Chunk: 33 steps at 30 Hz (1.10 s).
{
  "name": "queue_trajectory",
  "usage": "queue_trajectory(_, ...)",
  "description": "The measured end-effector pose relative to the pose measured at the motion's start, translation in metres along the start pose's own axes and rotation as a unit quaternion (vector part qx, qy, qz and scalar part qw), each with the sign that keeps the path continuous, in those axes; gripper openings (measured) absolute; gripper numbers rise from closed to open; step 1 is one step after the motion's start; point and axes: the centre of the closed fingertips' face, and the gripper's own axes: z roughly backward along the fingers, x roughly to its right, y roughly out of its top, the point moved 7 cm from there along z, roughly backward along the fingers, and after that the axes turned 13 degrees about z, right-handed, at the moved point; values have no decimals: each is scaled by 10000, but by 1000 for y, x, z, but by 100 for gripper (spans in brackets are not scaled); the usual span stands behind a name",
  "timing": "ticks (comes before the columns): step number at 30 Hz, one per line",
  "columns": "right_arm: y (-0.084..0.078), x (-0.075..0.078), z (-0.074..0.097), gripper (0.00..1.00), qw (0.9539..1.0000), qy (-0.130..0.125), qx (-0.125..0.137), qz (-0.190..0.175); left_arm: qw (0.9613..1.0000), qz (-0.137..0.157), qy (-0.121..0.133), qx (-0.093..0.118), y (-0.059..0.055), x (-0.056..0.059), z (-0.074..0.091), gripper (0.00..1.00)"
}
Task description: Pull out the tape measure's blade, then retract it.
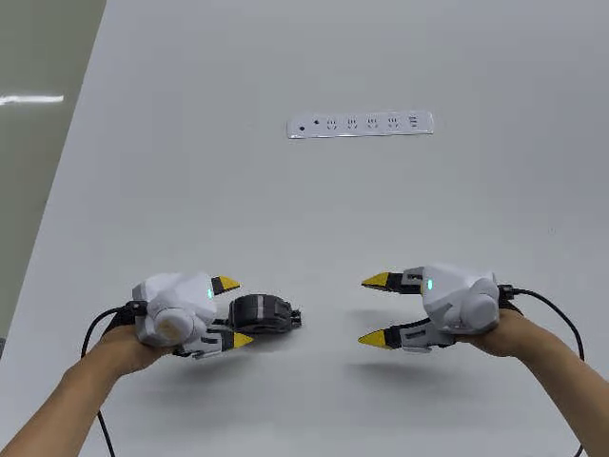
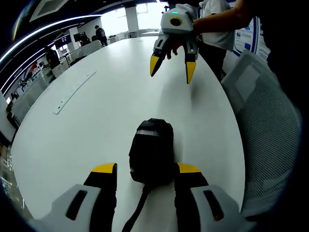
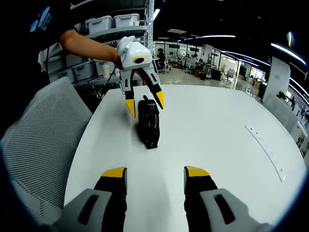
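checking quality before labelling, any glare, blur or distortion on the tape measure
Head view: even light, tape measure sharp, soft shadows on the table. Left gripper view: fisheye curves the table edge, windows blown out. Right gripper view: tape measure sharp.

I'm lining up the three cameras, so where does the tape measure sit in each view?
Head view: tape measure lower left of centre, at the left gripper's jaw tips.
Left gripper view: tape measure low centre, between that view's own jaws.
Right gripper view: tape measure above centre, slightly left.
Shared landmark: the white power strip.
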Motion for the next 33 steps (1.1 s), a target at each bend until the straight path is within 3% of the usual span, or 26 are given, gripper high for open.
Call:
queue_trajectory(8,5,5,-18,41,10000,18,57,-78,9995,-192,-114,-238,2,-2,-8,40)
queue_trajectory(14,8,4,-35,40,9998,204,43,20,9976,-357,-229,-543,-3,0,-14,35)
queue_trajectory(21,12,7,-52,39,9992,382,40,145,9969,-447,-269,-580,-5,2,-19,31)
queue_trajectory(33,9,7,-79,33,9982,555,51,240,9978,-331,-261,-505,-7,2,-19,30)
